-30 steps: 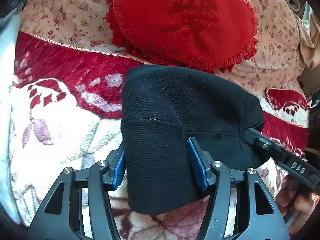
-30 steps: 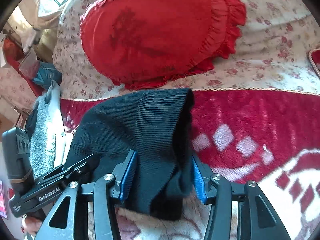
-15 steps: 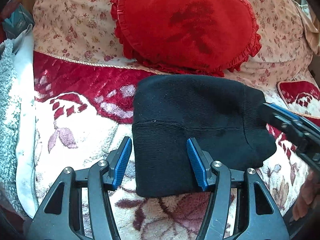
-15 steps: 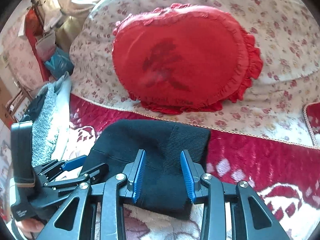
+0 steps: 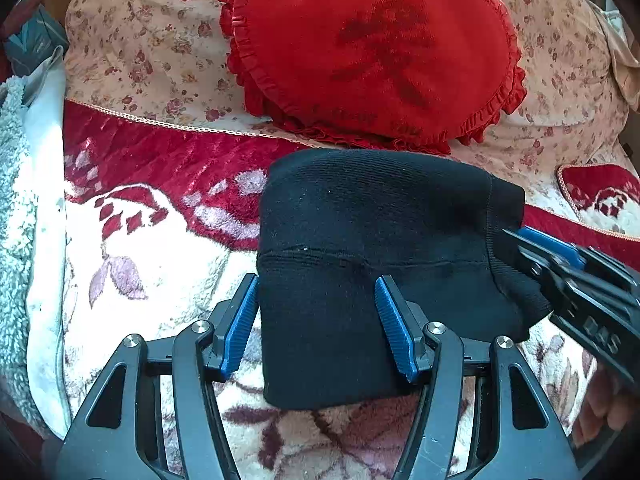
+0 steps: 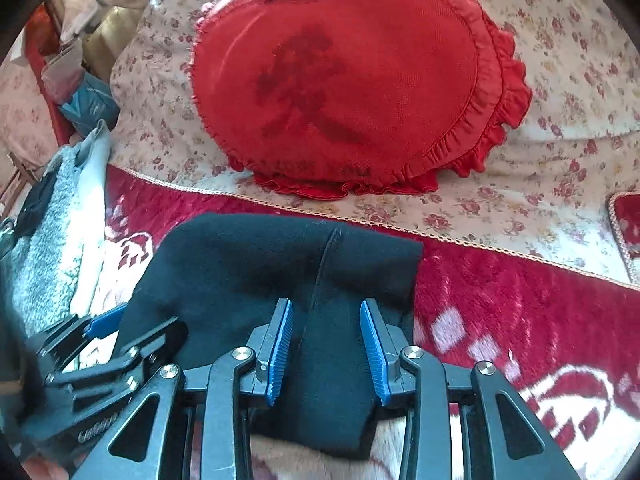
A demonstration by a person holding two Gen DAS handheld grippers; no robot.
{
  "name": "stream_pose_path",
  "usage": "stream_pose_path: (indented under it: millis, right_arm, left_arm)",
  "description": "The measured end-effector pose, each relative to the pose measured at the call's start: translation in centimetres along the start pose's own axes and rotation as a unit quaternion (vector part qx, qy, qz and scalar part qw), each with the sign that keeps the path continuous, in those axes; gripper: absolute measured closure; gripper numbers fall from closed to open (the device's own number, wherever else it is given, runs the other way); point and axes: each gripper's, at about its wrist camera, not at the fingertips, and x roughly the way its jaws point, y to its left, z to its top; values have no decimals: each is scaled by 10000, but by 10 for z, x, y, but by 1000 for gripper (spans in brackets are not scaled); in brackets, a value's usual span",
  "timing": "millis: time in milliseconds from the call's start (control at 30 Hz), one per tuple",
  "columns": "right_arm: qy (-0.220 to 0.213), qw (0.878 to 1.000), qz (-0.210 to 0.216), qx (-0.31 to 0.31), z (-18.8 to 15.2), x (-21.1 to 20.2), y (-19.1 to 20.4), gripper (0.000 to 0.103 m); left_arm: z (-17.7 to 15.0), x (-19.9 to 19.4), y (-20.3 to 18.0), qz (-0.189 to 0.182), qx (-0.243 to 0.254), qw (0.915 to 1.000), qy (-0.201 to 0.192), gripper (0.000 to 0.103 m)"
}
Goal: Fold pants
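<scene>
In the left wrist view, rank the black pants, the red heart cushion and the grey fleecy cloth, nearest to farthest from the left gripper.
1. black pants: folded, lying between the open jaws of the left gripper.
2. grey fleecy cloth: far left edge.
3. red heart cushion: behind the pants, against the floral backrest.

Left claw [image 5: 316, 320]: black angular arms, silver screws, ribbed blue pads.
Right claw [image 6: 326, 344]: same build, white lettering.

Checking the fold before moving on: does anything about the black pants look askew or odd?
Slightly: the folded black knit pants lie flat, but their right end bulges unevenly beside the right gripper.
</scene>
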Motion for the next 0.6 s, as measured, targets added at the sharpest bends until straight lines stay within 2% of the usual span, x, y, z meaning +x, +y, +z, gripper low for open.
stream_pose_path:
  millis: [133, 267, 433, 600]
  right_arm:
    - [-8, 9999, 27, -152, -21, -19, 8, 69]
    - [24, 9989, -245, -391, -43, -15, 16, 69]
    - [-253, 9990, -88, -345, -40, -40, 23, 69]
    - [-514, 9978, -194, -368, -44, -60, 32, 69]
  left_arm:
    - [-6, -9, 0, 63, 7, 9999, -83, 44]
    - [-13, -19, 0, 123, -3, 9998, -153, 44]
    - [-24, -40, 3, 310, -32, 9988, -377, 44]
    - [-35, -57, 4, 408, -21, 9980, -487, 44]
